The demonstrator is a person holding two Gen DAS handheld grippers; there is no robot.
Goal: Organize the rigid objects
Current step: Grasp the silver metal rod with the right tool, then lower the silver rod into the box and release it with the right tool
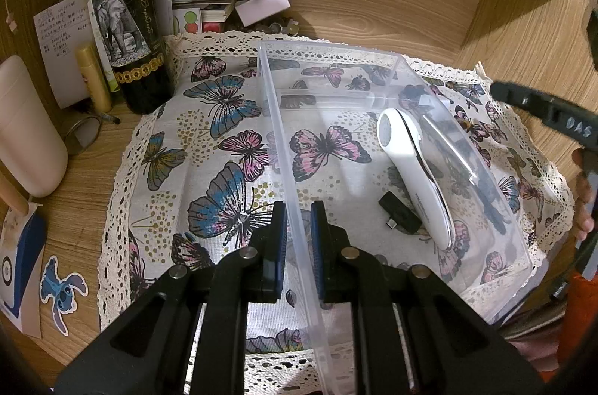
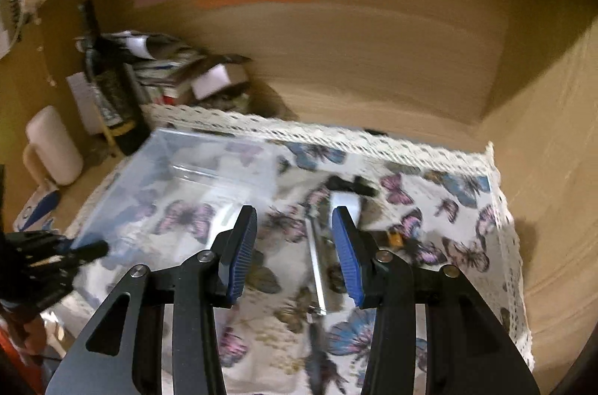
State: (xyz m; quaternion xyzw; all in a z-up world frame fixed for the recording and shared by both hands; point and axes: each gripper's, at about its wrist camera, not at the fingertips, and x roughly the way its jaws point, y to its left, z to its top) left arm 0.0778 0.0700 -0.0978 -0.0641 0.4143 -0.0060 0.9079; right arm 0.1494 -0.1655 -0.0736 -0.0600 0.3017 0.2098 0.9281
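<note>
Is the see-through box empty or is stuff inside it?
Not empty. Through the box's clear wall, a white device and a small black adapter lie on its floor.

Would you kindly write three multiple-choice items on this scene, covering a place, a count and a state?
1. Where does the white handheld device lie?
A. inside the clear bin
B. beside the wine bottle
C. on bare wood

2. How many items are in the bin?
A. none
B. two
C. five

3. How does the left gripper stand?
A. wide open above the cloth
B. astride the bin's wall
C. shut on the bottle

Answers: 1 A, it rests on the bin floor; 2 B, the device and a small black adapter; 3 B, one pad on each side of the wall.
</note>
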